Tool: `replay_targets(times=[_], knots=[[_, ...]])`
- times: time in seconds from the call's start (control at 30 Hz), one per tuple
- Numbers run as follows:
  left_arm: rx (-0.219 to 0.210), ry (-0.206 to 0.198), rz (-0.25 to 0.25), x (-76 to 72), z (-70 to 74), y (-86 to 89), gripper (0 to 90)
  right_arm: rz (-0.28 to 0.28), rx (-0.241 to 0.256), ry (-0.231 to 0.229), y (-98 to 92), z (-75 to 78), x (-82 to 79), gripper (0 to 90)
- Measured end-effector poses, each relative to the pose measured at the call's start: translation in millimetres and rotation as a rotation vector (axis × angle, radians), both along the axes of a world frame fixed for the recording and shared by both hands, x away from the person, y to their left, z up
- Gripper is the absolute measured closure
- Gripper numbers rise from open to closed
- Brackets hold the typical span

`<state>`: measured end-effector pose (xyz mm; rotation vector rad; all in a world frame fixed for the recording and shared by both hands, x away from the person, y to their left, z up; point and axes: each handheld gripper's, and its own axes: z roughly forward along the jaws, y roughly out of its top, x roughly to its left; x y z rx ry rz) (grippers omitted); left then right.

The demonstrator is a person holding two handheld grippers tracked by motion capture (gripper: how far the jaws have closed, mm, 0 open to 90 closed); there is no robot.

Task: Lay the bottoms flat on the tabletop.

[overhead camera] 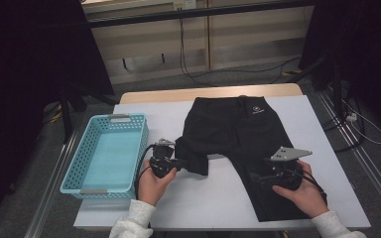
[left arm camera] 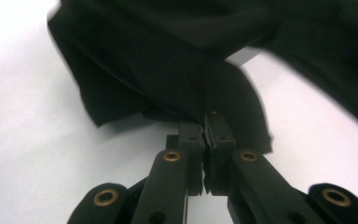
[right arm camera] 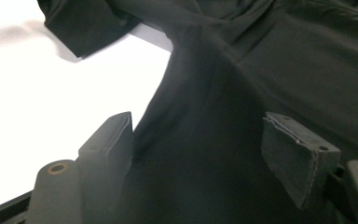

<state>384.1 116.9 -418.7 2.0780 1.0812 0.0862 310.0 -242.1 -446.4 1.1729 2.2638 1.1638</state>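
Clamped jaws of the left gripper [left arm camera: 206,135] pinch a fold of the black shorts [overhead camera: 238,134], while the right gripper [right arm camera: 200,154] hovers with its jaws spread wide over the other leg. Seen from above, the shorts lie flat on a white table [overhead camera: 218,198], waistband at the far edge and legs pointing toward the person. One leg is folded inward toward the middle, its hem bunched at the left gripper [overhead camera: 181,163] held in the person's left hand [overhead camera: 151,183]. At the near right, the right hand [overhead camera: 302,191] rests the right gripper [overhead camera: 258,178] (grey three-cornered plate on top) on the longer leg, which runs to the table's near edge. A turquoise basket [overhead camera: 79,183] sits on the left side of the table, just beside the left gripper.
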Motion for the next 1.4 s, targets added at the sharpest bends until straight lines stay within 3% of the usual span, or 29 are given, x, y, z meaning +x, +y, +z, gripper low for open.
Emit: replay_targets(times=[0.23,0.43,0.7,0.8,1.03,1.3,1.4], knots=[[-0.042,-0.033,-0.017,-2.1,9.9,-0.4,87.5,0.023,0.016,0.002,10.6,-1.2,-0.5,26.5],[-0.089,-0.020,-0.018,-0.1,13.3,2.9,87.6,0.045,0.014,0.001,21.7,-3.1,0.4,26.1],[-0.079,-0.021,-0.006,-0.3,11.3,2.4,87.6,0.072,0.030,-0.007,41.2,-2.5,2.9,23.1],[-0.085,-0.026,-0.007,-1.1,12.4,1.3,87.5,0.091,0.015,-0.015,48.9,-2.6,3.4,22.2],[-0.059,-0.035,0.004,-1.7,11.4,2.7,87.2,0.113,0.013,-0.011,63.3,-6.2,6.0,19.8],[-0.038,-0.034,0.015,-2.1,9.3,5.6,86.9,0.125,0.000,-0.013,88.2,-10.2,15.8,24.7],[-0.035,-0.034,0.016,-2.5,9.0,6.2,86.9,0.161,-0.011,0.001,99.2,-10.7,18.4,33.6]])
